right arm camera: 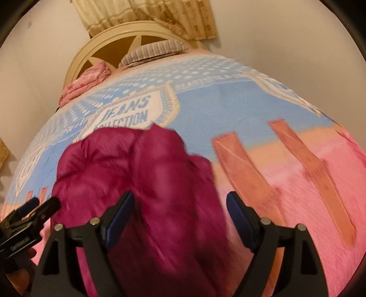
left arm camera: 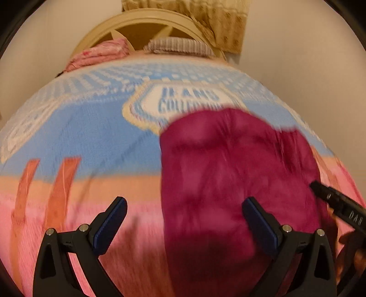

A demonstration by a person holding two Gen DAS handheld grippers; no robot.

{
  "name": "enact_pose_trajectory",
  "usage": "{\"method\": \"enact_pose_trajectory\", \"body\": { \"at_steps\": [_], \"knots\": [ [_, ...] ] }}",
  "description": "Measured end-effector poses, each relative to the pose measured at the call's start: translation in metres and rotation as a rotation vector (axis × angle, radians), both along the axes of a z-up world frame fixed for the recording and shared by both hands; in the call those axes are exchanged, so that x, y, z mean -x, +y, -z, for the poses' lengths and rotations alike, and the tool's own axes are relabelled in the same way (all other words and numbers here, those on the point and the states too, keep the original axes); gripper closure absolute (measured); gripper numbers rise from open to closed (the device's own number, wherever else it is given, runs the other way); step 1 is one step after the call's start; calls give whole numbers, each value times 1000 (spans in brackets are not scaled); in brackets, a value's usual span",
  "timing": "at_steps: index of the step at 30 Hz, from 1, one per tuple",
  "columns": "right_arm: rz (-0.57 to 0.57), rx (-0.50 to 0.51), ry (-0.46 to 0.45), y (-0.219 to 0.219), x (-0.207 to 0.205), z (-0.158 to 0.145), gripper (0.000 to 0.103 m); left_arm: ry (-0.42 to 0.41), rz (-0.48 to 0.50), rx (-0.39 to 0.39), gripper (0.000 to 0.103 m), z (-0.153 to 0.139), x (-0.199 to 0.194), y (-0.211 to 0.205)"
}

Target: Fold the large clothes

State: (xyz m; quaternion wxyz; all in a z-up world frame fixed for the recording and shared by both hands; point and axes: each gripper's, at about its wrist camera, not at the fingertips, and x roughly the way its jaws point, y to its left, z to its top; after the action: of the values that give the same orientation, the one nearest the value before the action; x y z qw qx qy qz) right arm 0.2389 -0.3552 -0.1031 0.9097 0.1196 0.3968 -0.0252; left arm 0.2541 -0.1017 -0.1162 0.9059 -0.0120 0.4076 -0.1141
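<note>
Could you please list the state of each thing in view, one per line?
Left gripper: open, holding nothing, above the bed.
Right gripper: open, holding nothing, above the garment.
Magenta garment: bunched in a heap, not yet folded, lying on the blanket.
Blanket: spread flat over the bed.
Pillow: lying at the headboard.
Pink cloth: crumpled beside the pillow.
Curtain: hanging behind the headboard.
</note>
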Motion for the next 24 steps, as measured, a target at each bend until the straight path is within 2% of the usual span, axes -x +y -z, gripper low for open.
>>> {"method": "enact_pose_trajectory", "body": {
  "at_steps": [4,7,9,11,13,16,18,19,21,23,24],
  "knots": [
    [14,-59,17,-11,34,20,18,19,15,69,2,11,11,6],
    [-15,-87,34,-8,41,32,20,44,36,97,2,19,9,5],
    [-28,-133,34,-10,40,36,26,47,28,102,2,21,10,6],
    [-52,-151,31,-9,39,37,38,26,28,72,2,21,14,1],
    [-68,-144,33,-6,39,37,45,7,26,39,2,20,16,-5],
    [-73,-143,29,-3,38,39,51,22,43,76,15,23,16,-6],
    [-78,-139,29,-2,37,39,54,11,74,78,33,20,20,-11],
    [-83,-136,30,-1,37,39,57,5,83,70,36,19,23,-14],
    [-98,-146,30,2,39,38,65,-4,114,63,51,14,27,-19],
    [-112,-132,21,7,39,33,75,-24,141,33,59,9,31,-22],
    [-116,-125,18,11,40,31,76,-39,146,17,63,6,33,-22]
  ]
}}
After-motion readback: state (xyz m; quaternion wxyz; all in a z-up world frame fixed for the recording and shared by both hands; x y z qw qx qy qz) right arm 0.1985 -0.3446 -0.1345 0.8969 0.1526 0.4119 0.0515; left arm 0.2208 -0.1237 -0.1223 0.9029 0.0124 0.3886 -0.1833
